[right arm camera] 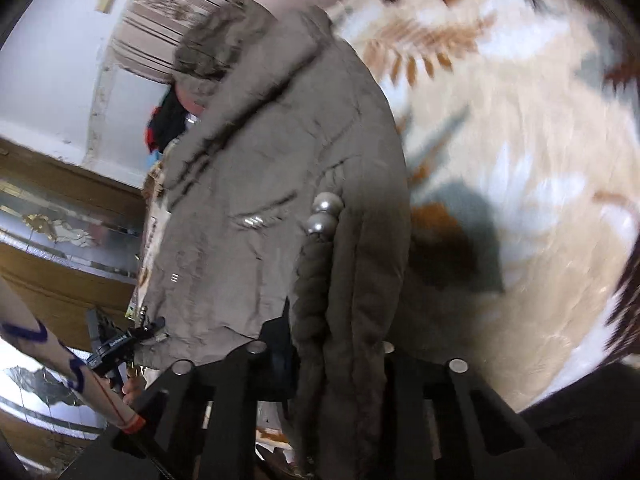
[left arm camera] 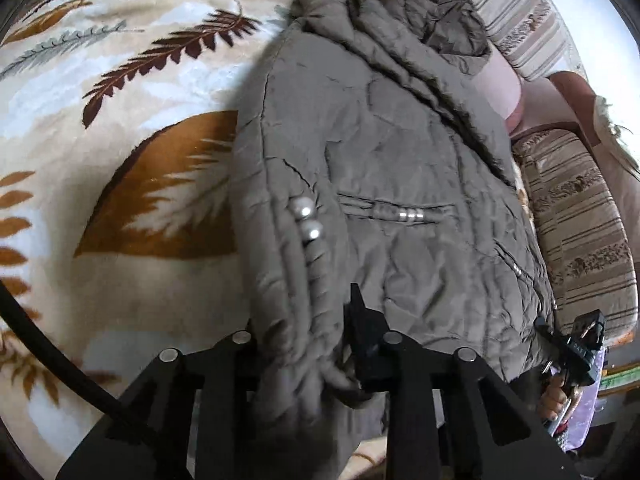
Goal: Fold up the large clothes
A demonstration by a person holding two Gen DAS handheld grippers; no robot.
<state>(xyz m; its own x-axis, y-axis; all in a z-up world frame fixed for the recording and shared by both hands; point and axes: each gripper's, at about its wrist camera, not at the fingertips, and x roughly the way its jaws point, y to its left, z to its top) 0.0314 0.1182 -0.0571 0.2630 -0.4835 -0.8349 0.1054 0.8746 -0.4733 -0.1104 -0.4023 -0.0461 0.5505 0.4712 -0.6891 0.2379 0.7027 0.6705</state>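
A large grey-brown padded jacket with two silver snap buttons and a zipped pocket lies over a leaf-patterned blanket. My left gripper is shut on the jacket's ribbed cuff at its near edge. In the right wrist view the same jacket fills the middle, and my right gripper is shut on a bunched ribbed edge of it. The other gripper shows at the jacket's far corner in each view.
The cream, brown and grey blanket spreads beside the jacket. A striped sofa cushion lies along the jacket's far side. A wooden cabinet with mirrored panels and a white wall stand behind. The right wrist view is blurred.
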